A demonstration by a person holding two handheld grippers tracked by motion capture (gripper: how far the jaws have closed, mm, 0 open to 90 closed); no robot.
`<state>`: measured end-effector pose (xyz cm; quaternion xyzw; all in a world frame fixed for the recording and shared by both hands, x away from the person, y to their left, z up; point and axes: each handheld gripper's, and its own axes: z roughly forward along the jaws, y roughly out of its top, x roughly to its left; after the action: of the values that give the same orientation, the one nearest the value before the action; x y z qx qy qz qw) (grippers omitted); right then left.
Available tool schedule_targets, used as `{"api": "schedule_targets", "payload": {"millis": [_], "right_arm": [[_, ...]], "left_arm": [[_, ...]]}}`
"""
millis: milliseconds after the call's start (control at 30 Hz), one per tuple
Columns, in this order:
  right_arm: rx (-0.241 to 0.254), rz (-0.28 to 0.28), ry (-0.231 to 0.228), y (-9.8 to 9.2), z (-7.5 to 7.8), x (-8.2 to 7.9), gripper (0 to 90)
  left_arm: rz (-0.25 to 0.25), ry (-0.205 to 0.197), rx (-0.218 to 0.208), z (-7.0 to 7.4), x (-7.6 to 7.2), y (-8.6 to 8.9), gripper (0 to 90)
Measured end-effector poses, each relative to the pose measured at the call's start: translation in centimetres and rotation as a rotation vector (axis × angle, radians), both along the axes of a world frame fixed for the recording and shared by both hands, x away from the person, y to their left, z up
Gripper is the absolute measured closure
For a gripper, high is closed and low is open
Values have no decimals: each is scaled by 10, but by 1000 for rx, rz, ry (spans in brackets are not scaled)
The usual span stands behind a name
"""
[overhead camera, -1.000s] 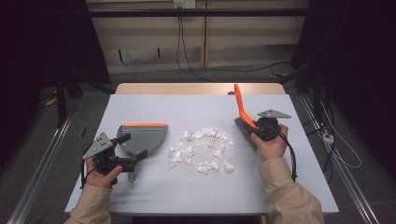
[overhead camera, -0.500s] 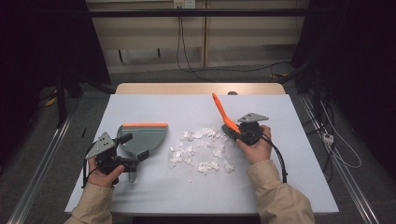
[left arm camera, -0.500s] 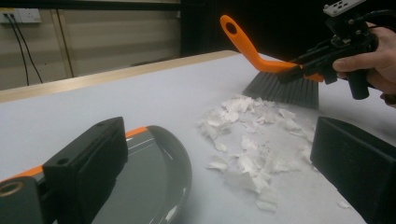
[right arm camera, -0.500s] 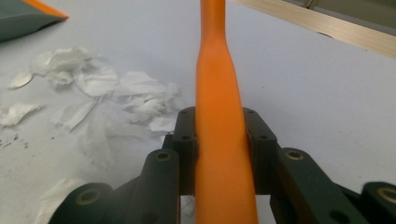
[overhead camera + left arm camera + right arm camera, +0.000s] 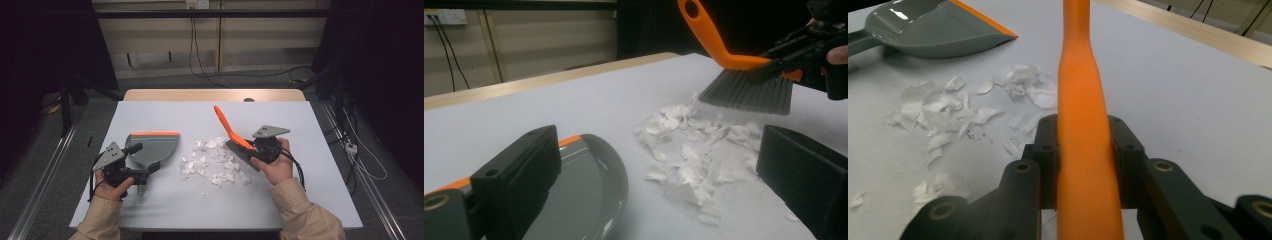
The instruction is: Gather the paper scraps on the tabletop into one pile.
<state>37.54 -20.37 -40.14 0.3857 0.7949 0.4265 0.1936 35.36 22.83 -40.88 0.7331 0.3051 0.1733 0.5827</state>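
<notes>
1. Left gripper (image 5: 134,172) — sits at the near left of the table (image 5: 310,200), in the same spot as a second ago. It grasps the dustpan's handle in the high view; in the left gripper view the handle lies against the left jaw, while the right jaw stands well apart, so whether the jaws clamp it cannot be told.

2. Dustpan (image 5: 152,147) — grey, orange front lip, flat on the table left of centre, unmoved. Its open mouth faces the scraps, a bare strip of table between them.

3. Paper scraps (image 5: 215,162) — white torn bits, loose heap at mid-table, between dustpan and brush. Heap looks undisturbed compared with a second ago.

4. Hand brush (image 5: 239,142) — orange handle, grey bristles. A second ago it stood near the right edge, handle upright; it is now carried leftward to the heap's right rim, handle leaning back and left. In the left gripper view the bristles (image 5: 749,92) hover just above the far scraps, not yet pressing them.

5. Right gripper (image 5: 1083,150) — jaws closed tight on the brush handle (image 5: 1083,100), one each side.

Judgement: the approach is finished; the sweep toward the dustpan is ready to begin, nothing yet collected.

Markings: no brand, label or legible writing on any item.
</notes>
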Motion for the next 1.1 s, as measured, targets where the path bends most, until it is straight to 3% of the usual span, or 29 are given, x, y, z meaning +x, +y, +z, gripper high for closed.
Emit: {"api": "schedule_targets", "payload": {"millis": [300, 400, 533, 600, 733, 900, 1100], "right_arm": [[18, -30, -16, -12, 6, 19, 711], [60, 1, 22, -14, 5, 22, 712], [-2, 63, 40, -7, 1, 16, 712], [-9, 73, 56, -8, -1, 15, 711], [-23, 30, 79, -19, -7, 16, 711], [14, -15, 27, -31, -4, 21, 712], [-6, 4, -3, -17, -15, 54, 711]], "left_arm": [[5, 0, 5, 0, 0, 0, 40], [8, 3, 7, 0, 0, 1, 40], [10, 4, 15, -1, 0, 2, 40], [12, 6, 14, -2, -1, 2, 40], [16, 2, 17, -1, -2, 3, 40], [17, 4, 13, -1, -2, 3, 41], [18, 3, 7, 0, -2, 3, 41]]}}
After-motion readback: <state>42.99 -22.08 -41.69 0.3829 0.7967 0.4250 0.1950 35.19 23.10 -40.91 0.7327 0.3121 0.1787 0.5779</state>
